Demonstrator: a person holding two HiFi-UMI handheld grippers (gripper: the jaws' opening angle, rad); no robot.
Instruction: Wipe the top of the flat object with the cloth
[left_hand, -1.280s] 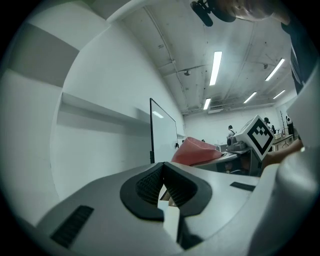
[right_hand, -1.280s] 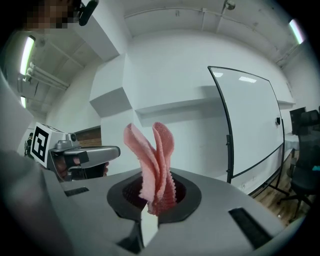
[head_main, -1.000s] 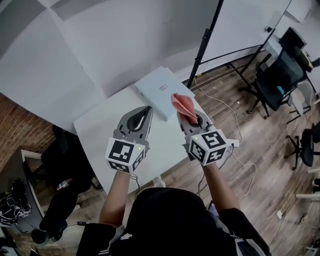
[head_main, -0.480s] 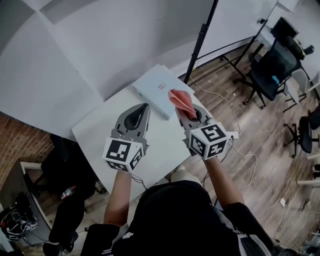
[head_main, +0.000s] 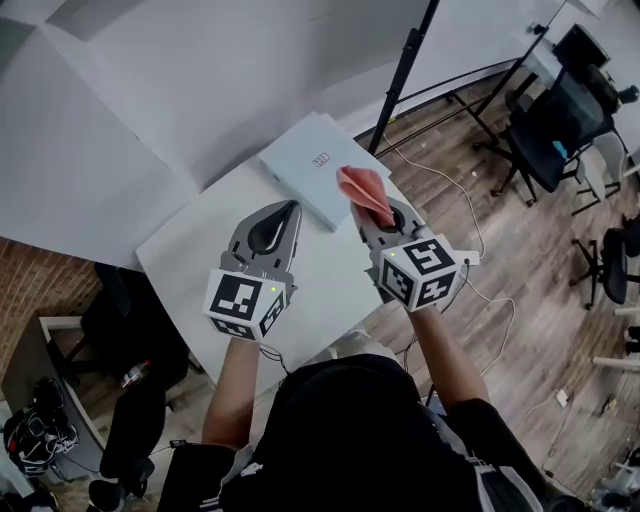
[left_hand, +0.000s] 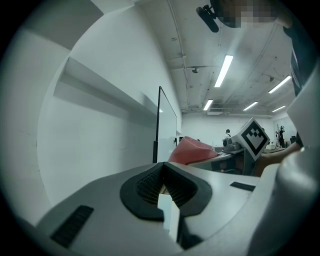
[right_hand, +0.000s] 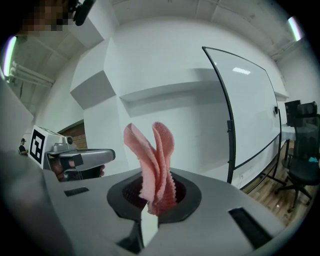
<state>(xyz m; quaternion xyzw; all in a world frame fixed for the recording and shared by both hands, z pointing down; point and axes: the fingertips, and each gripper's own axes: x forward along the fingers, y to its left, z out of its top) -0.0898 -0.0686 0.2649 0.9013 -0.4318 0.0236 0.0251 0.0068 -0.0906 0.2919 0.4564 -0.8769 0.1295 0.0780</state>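
Note:
A flat white box (head_main: 310, 165) lies at the far end of the white table (head_main: 200, 250). My right gripper (head_main: 375, 212) is shut on a folded pink cloth (head_main: 364, 192), held up in the air over the box's near right corner. In the right gripper view the cloth (right_hand: 152, 165) sticks up from between the closed jaws (right_hand: 152, 202). My left gripper (head_main: 280, 225) is shut with nothing in it, raised above the table to the left of the box. In the left gripper view (left_hand: 162, 192) the jaws are pressed together and the cloth (left_hand: 192, 150) shows beyond them.
A black stand pole (head_main: 405, 70) rises just behind the box at the table's far right. Black office chairs (head_main: 555, 130) stand on the wooden floor to the right. Cables (head_main: 450, 215) run across the floor by the table's right edge. A white wall borders the table behind.
Both grippers stay raised in much the same pose while the head view shifts slightly. The cloth remains gripped by the right gripper.

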